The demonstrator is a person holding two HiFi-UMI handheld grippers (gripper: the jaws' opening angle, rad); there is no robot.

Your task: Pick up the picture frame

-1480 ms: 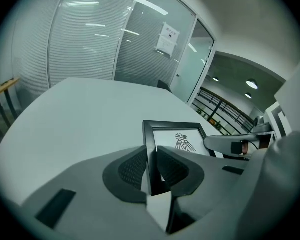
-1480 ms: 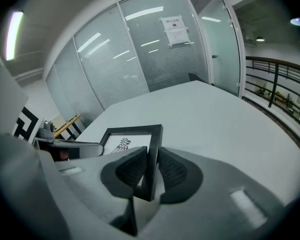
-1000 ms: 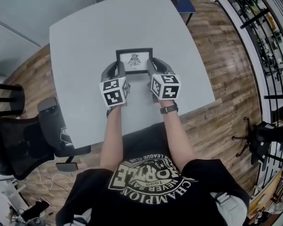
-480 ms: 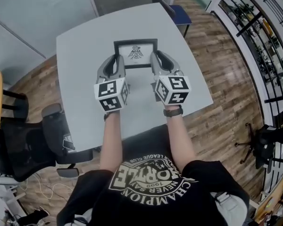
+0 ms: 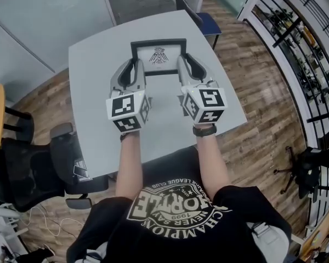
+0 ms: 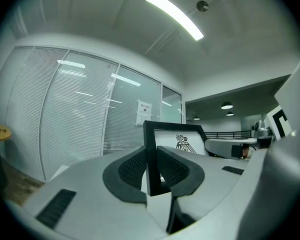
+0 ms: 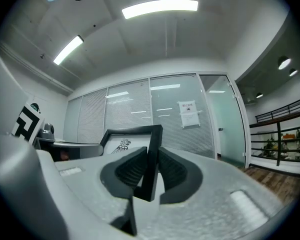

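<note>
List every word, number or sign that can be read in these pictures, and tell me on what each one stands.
"CHAMPION": black T-shirt, print seen upside down.
"NEVER SAY", "LEAGUE CLUB", "1999": same print.
Large middle word of that print: unclear.
Picture frame: a bird-like emblem, no words.
Paper notice on the glass wall: too small to read.

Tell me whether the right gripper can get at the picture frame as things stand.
Yes, it looks so: the right gripper is shut on the picture frame at its right edge, the left gripper grips the left edge, and nothing stands between.
</note>
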